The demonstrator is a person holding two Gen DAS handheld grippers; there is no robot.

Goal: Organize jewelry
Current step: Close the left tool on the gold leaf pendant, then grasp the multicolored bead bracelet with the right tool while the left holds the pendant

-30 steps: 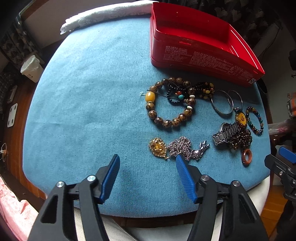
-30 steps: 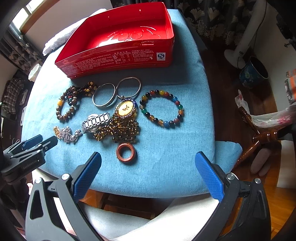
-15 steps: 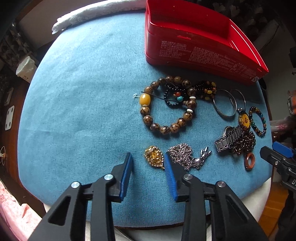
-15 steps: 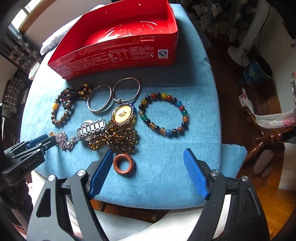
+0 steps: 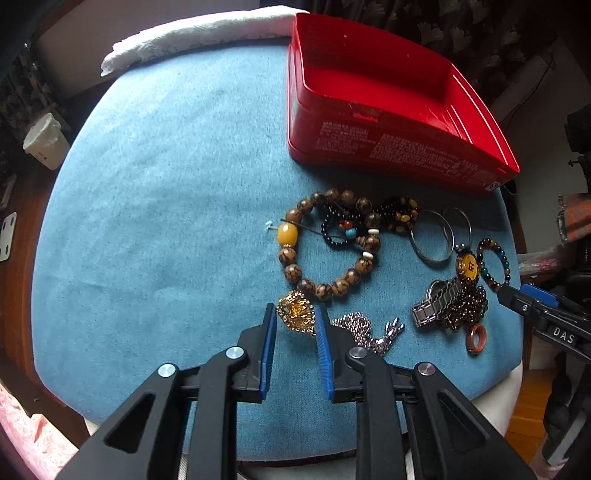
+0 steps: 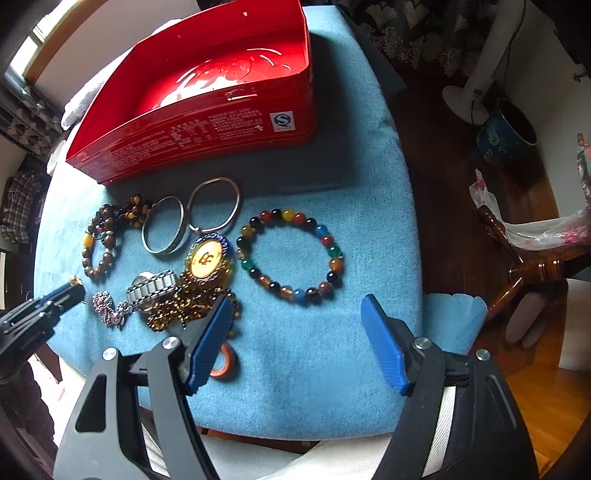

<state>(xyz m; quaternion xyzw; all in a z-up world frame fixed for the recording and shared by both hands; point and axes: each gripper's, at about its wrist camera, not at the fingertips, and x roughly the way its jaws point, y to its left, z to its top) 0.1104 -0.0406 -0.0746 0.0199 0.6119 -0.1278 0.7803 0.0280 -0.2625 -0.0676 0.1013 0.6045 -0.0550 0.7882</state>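
Jewelry lies on a blue cushion point(image 5: 147, 221) in front of an open red tin point(image 5: 369, 147). My left gripper point(image 5: 295, 308) points down at a gold pendant point(image 5: 293, 319). Its jaws are closing and the blue pads touch the pendant on both sides. A silver chain with a deer charm point(image 5: 354, 328) trails to the right of it. My right gripper point(image 6: 295, 301) is open and its jaws are closing. The near beads of a multicoloured bead bracelet point(image 6: 332, 251) lie between its fingertips, untouched. Its left finger covers part of a red-brown ring point(image 6: 223, 365).
A brown bead bracelet with an amber bead point(image 5: 291, 271), two silver bangles point(image 6: 164, 230), a metal watch point(image 6: 151, 290) and a yellow medallion point(image 6: 207, 258) on a brown bead chain crowd the middle. A white cloth point(image 5: 192, 33) lies behind. A blue pot point(image 6: 506, 133) stands on the floor.
My left gripper moved forward and its jaws narrowed from wide open onto the gold pendant. My right gripper moved forward toward the multicoloured bracelet and its jaws narrowed somewhat.
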